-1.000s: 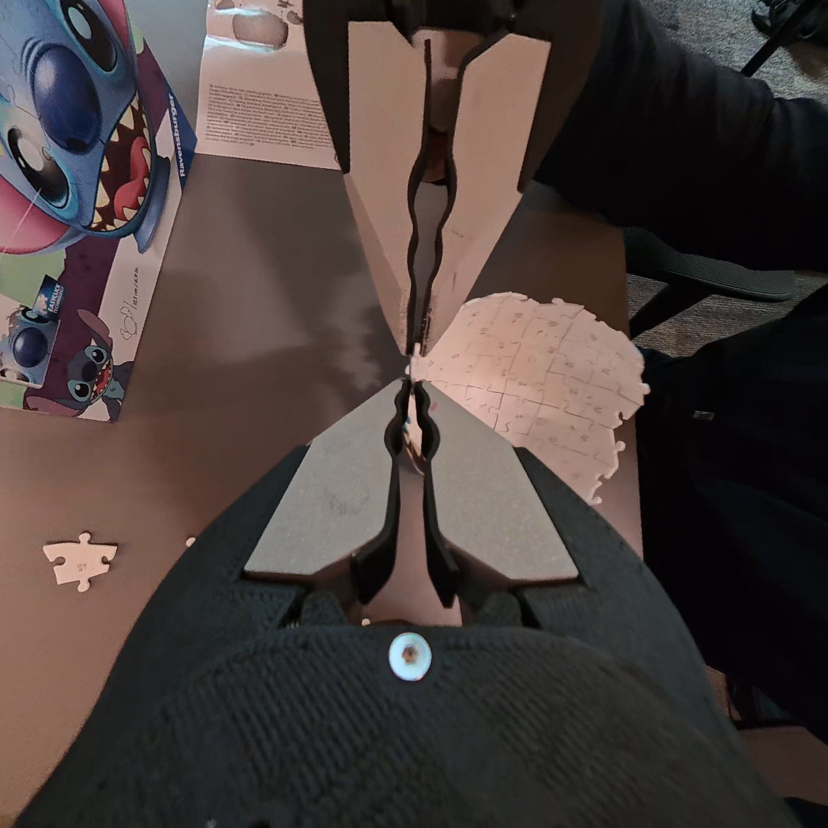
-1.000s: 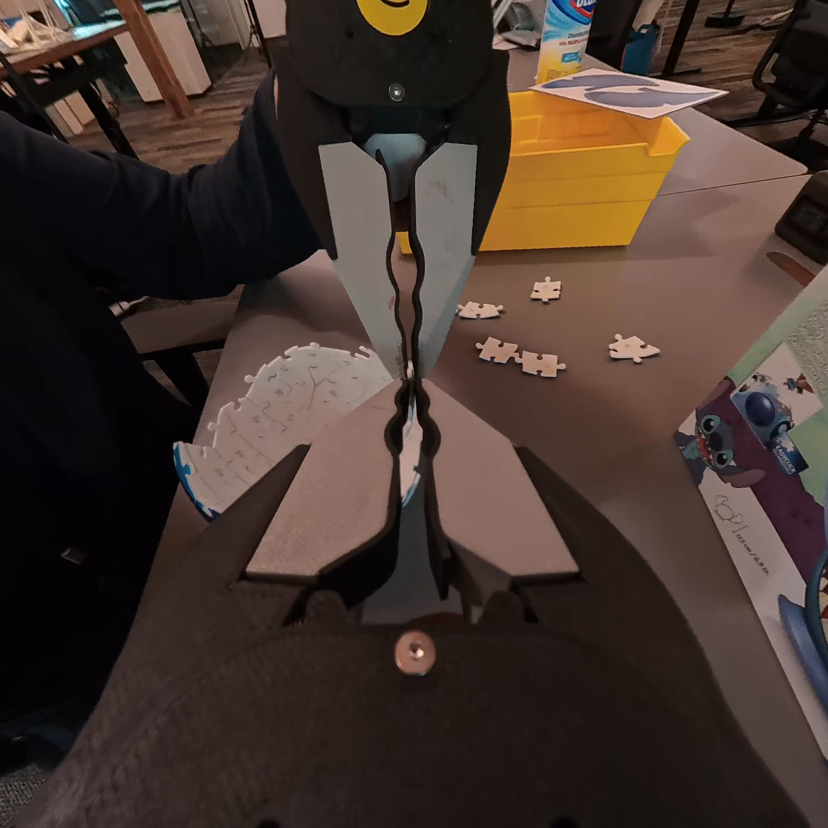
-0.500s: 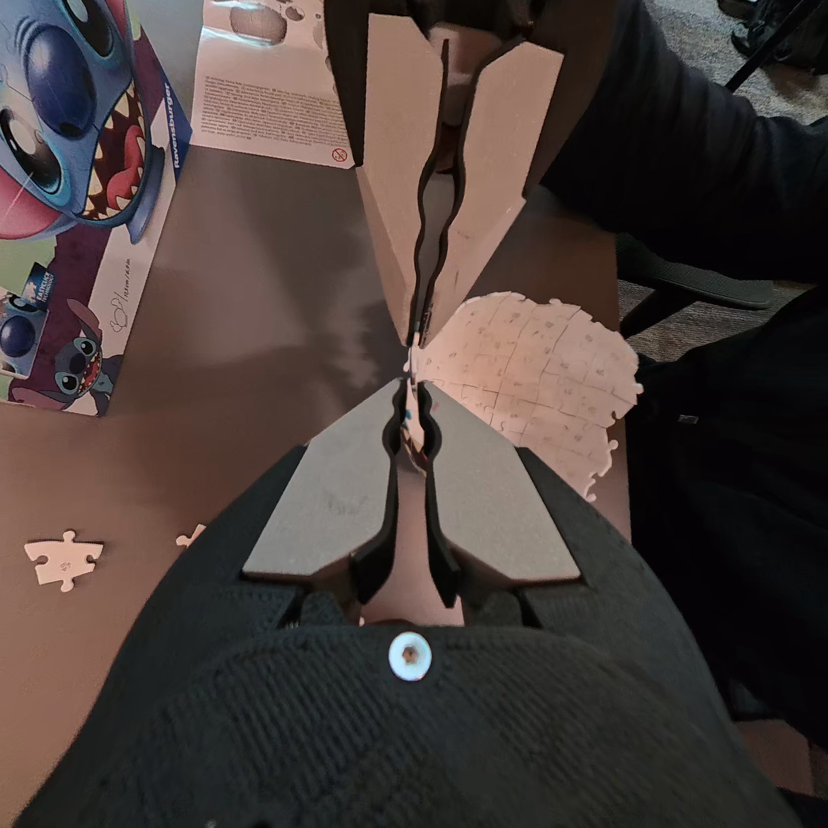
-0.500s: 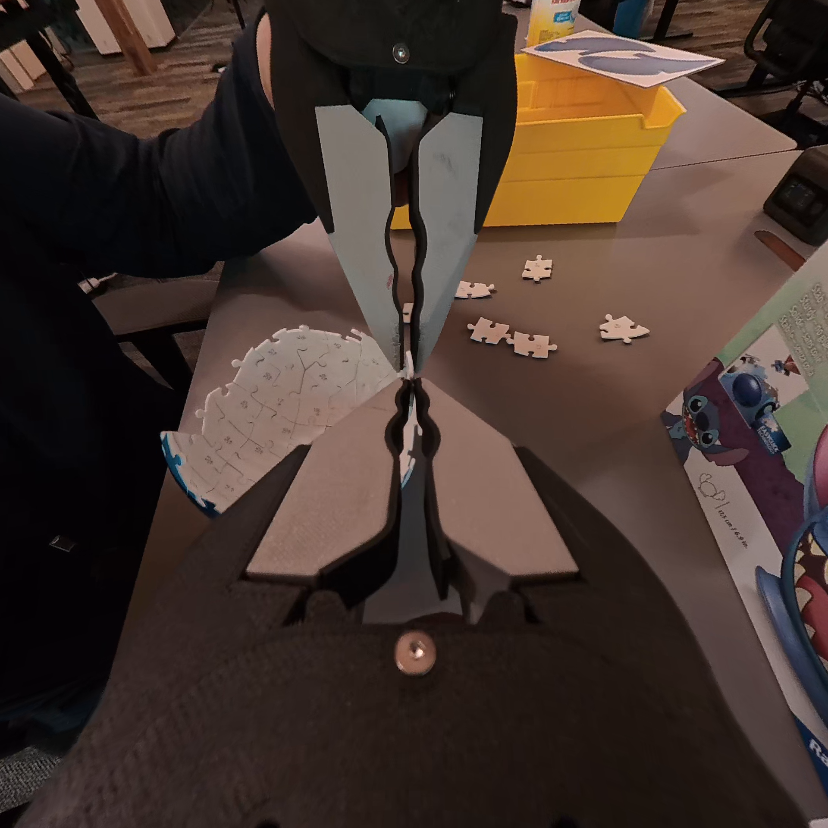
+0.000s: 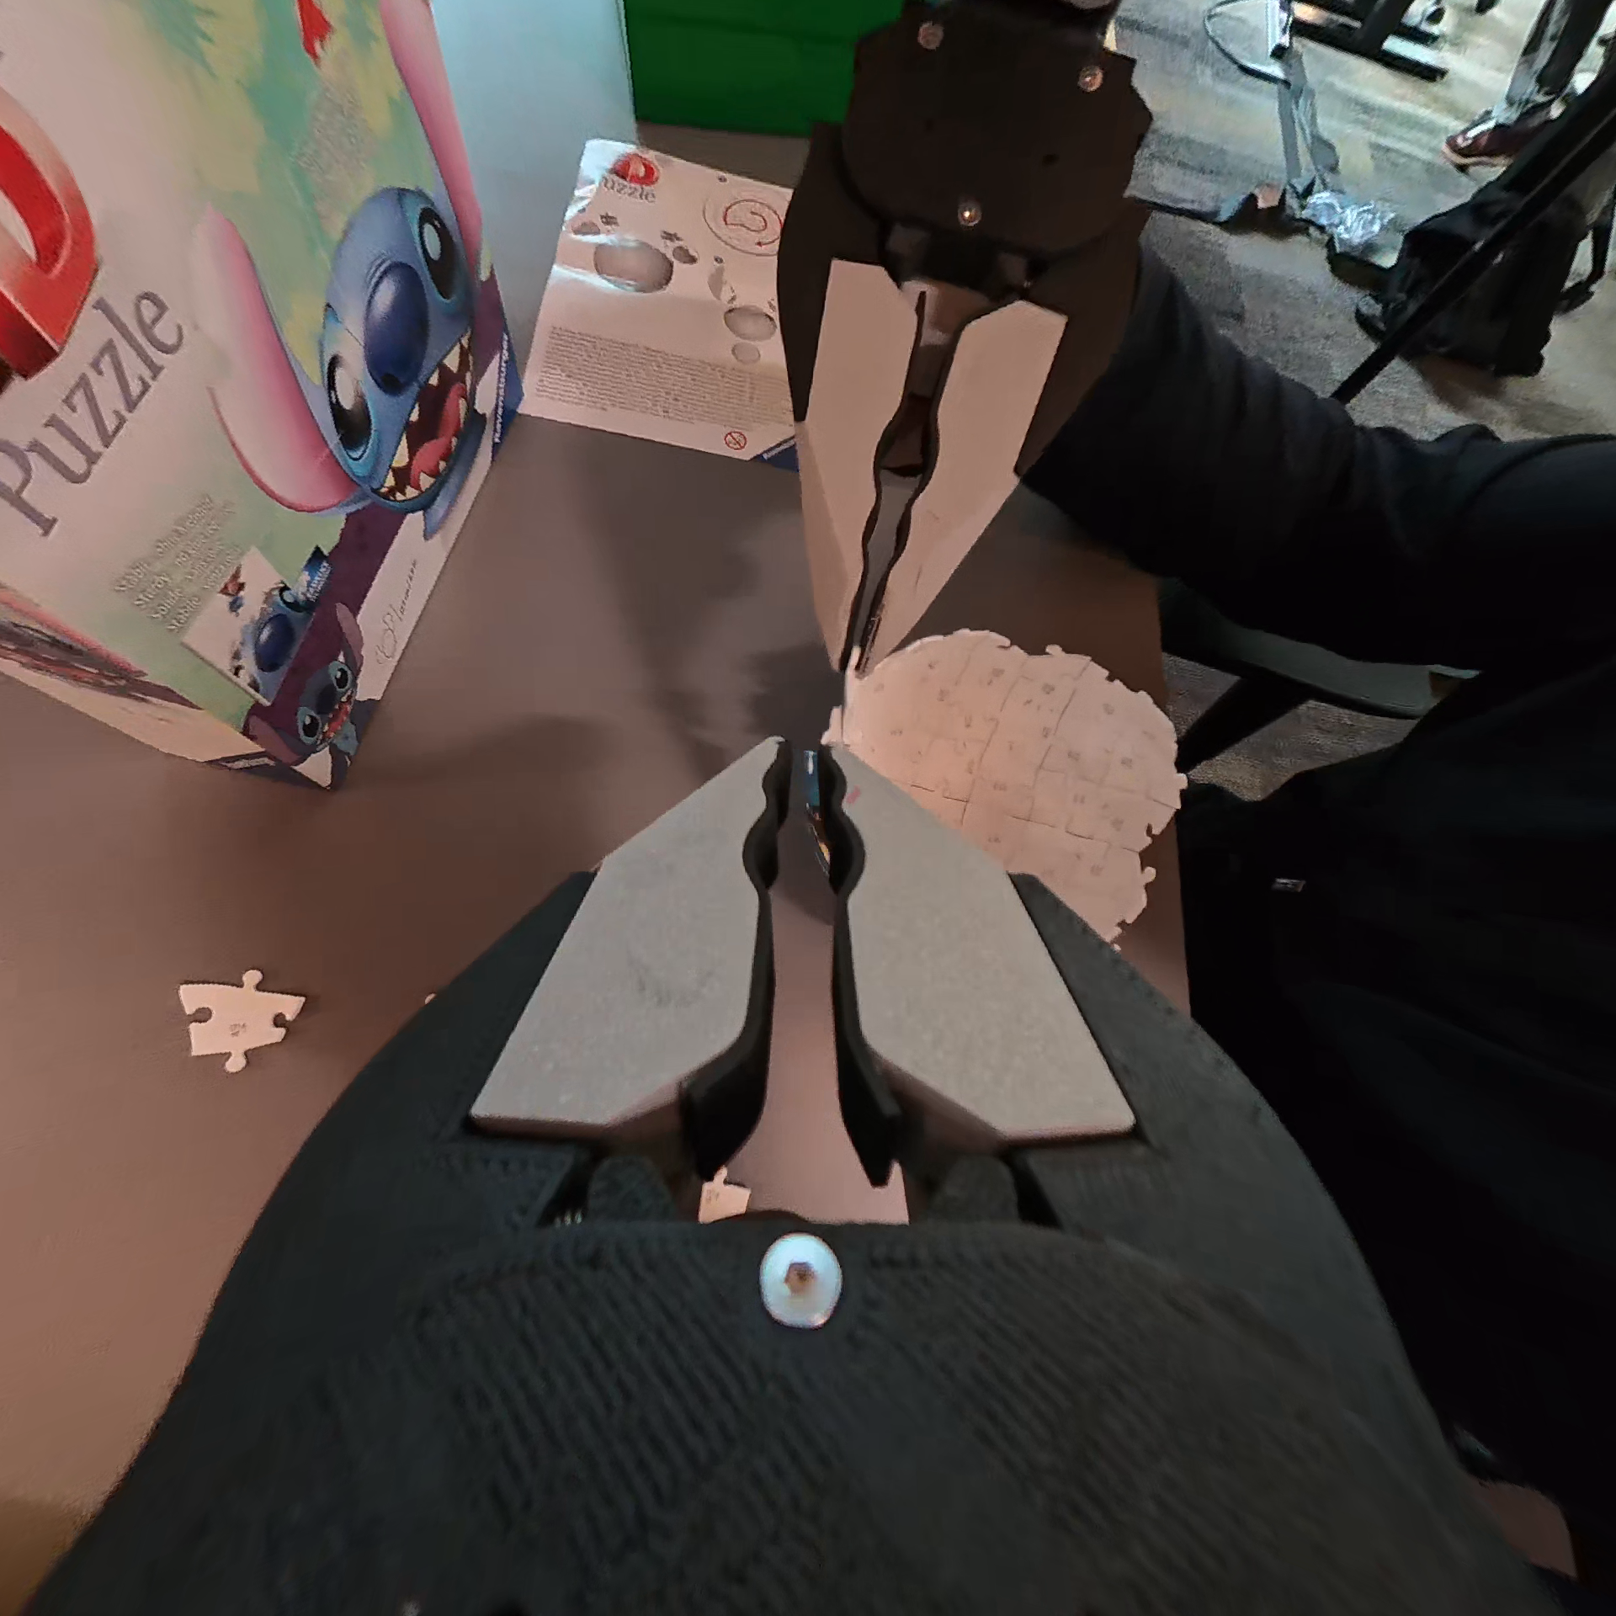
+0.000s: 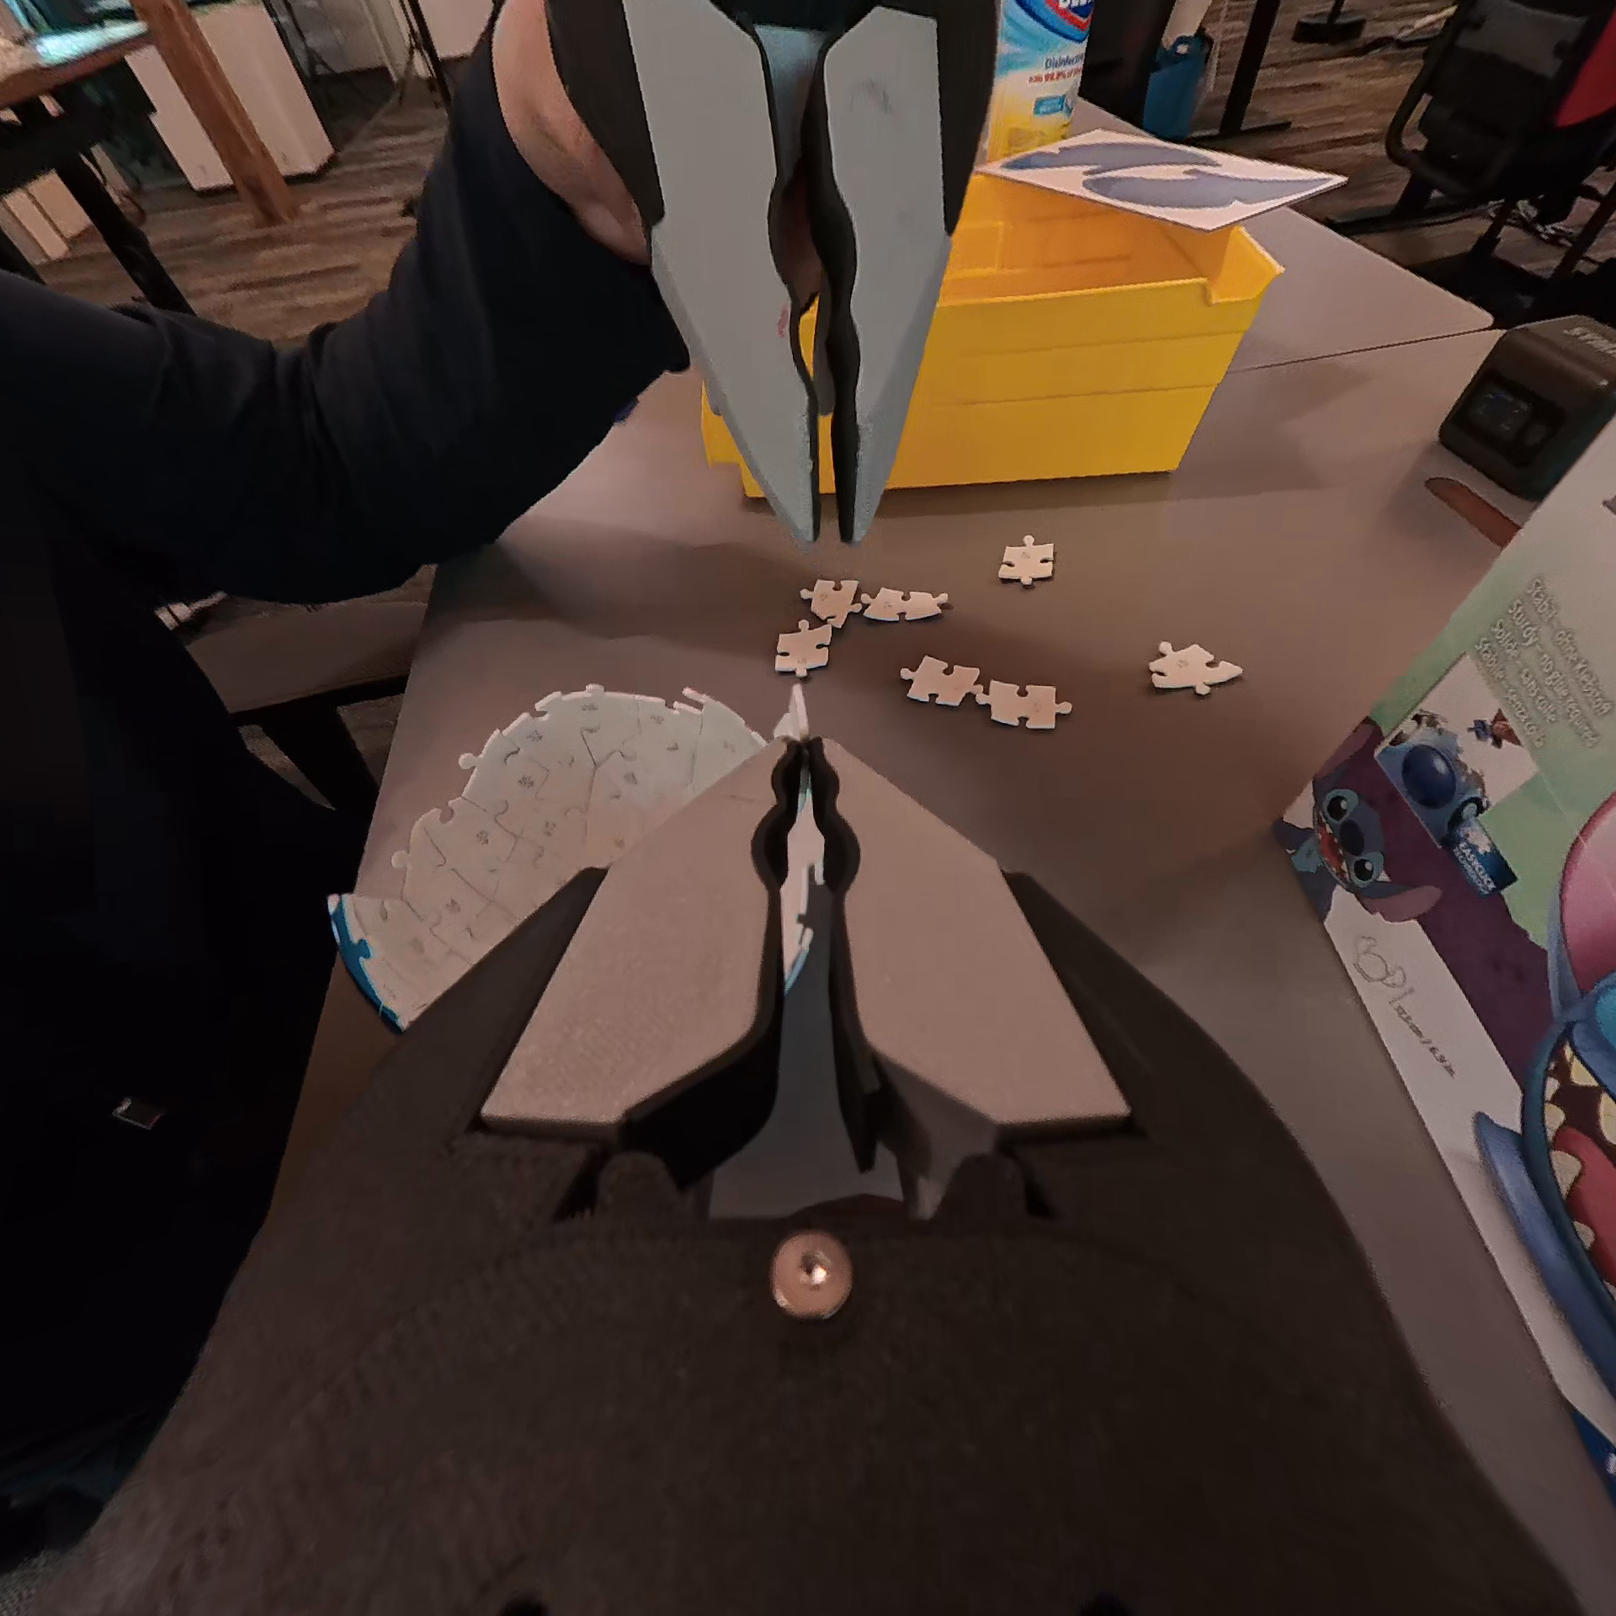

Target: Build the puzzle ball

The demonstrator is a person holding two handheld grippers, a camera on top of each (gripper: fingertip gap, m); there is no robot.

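The half-built puzzle ball is a white curved shell near the table's edge; it also shows in the right wrist view. My right gripper is shut on the shell's rim, and it shows from the front in the left wrist view. My left gripper is a little apart from the shell, its jaws slightly open with nothing between them. In the right wrist view it hangs above the table beyond the shell. Several loose pieces lie past the shell, and one loose piece lies to the left.
The puzzle box stands on the left, also seen in the right wrist view. An instruction sheet lies behind. A yellow bin with a printed sheet on it, a wipes canister and a dark device stand farther back. Spacing between my two grippers at the tips: around 5 centimeters. The loose piece is about equally far from each gripper, around 25 centimeters. Look for it in the right wrist view too.
My left gripper has let go of the shell's rim and drawn back and up from it. My right gripper still holds the rim.
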